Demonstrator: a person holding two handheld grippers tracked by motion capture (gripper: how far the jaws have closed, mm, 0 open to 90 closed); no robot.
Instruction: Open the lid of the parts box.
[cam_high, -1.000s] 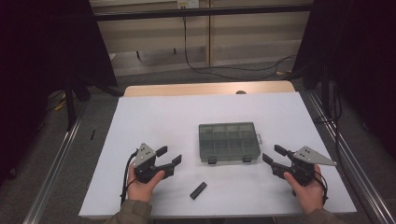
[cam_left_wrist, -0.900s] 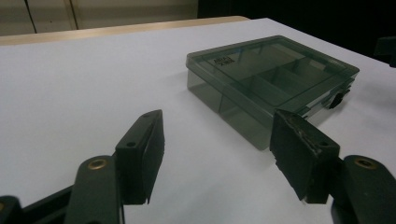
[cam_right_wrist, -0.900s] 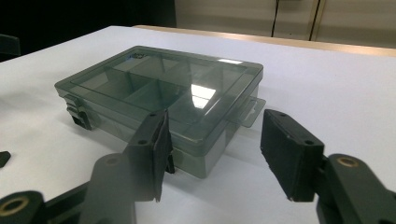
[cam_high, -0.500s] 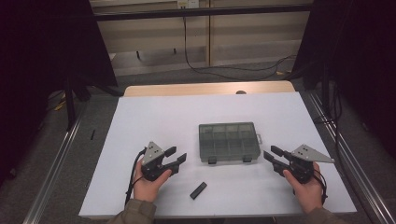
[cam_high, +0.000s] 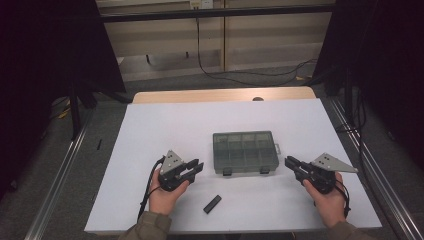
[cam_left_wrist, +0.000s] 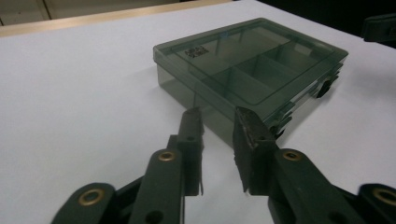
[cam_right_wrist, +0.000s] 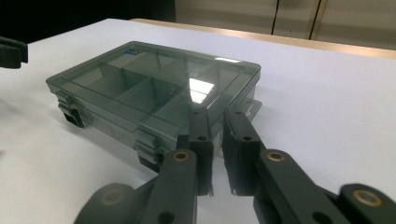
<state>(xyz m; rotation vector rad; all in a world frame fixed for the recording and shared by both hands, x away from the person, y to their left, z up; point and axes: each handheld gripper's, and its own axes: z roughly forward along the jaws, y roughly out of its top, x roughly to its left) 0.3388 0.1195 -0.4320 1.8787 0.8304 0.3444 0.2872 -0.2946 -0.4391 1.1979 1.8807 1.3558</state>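
Box (cam_high: 245, 152) between hand-held grippers

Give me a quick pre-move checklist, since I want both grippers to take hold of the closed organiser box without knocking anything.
1. Organiser box lid closed, latches down: ok.
2. Left gripper holds nothing, jaws slightly apart: ok.
3. Right gripper holds nothing, jaws nearly together: ok, but too narrow for the box.
4. Both grippers short of the box, not touching: ok.
5. Small black bar lies near the front edge, off both approach paths: ok.
6. Compartments hold anything: cannot tell.
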